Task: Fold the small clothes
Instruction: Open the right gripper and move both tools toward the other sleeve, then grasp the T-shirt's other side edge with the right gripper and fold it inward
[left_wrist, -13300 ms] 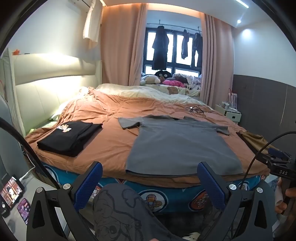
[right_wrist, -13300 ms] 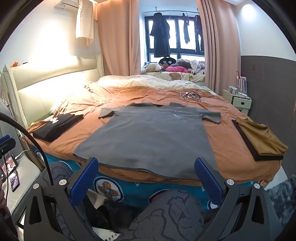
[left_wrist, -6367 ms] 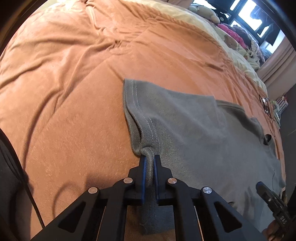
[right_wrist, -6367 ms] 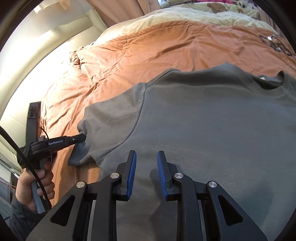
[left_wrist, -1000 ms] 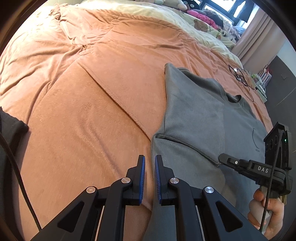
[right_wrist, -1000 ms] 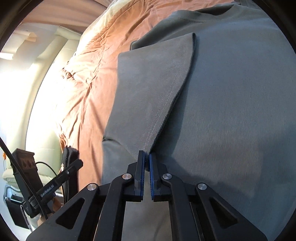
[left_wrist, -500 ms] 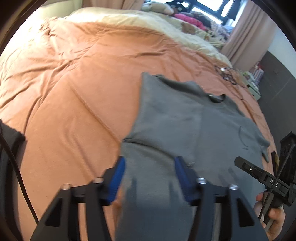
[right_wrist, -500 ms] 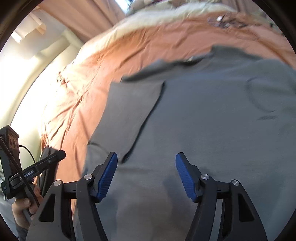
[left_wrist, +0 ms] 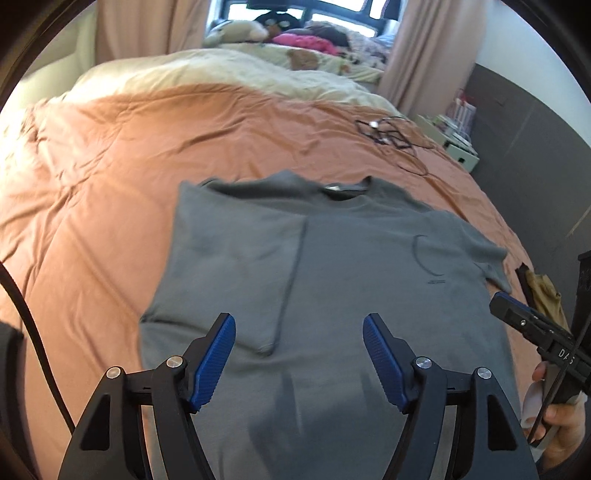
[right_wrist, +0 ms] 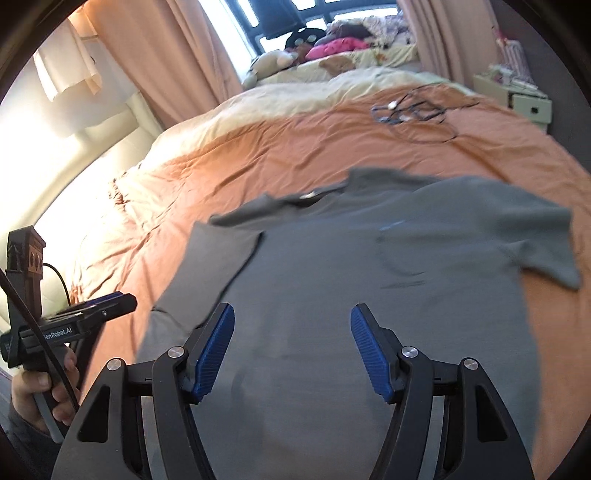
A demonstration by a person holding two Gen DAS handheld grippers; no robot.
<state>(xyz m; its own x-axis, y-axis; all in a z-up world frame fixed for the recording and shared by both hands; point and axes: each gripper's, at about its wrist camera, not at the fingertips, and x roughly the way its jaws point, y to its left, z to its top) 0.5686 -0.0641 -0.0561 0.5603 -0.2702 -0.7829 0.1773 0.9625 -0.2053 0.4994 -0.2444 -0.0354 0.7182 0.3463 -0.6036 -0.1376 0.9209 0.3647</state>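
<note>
A grey T-shirt (left_wrist: 362, 280) lies flat on the orange bedspread (left_wrist: 110, 177), collar away from me. Its left sleeve (left_wrist: 236, 266) is folded inward over the body; its right sleeve (right_wrist: 543, 236) still lies spread out. My left gripper (left_wrist: 299, 354) is open and empty above the shirt's lower half. My right gripper (right_wrist: 291, 350) is open and empty above the same area. Each gripper shows at the edge of the other's view, the right gripper in the left wrist view (left_wrist: 532, 325) and the left gripper in the right wrist view (right_wrist: 92, 314).
A tangle of cables (left_wrist: 388, 136) lies on the bedspread beyond the shirt. A folded mustard garment (left_wrist: 546, 299) sits at the right bed edge. Cream bedding and plush toys (left_wrist: 258, 33) lie by the window. A white nightstand (right_wrist: 528, 99) stands at right.
Both grippers opened, letting go of the folded left sleeve, and pulled back and up from the shirt. The sleeve now rests flat on the shirt's body.
</note>
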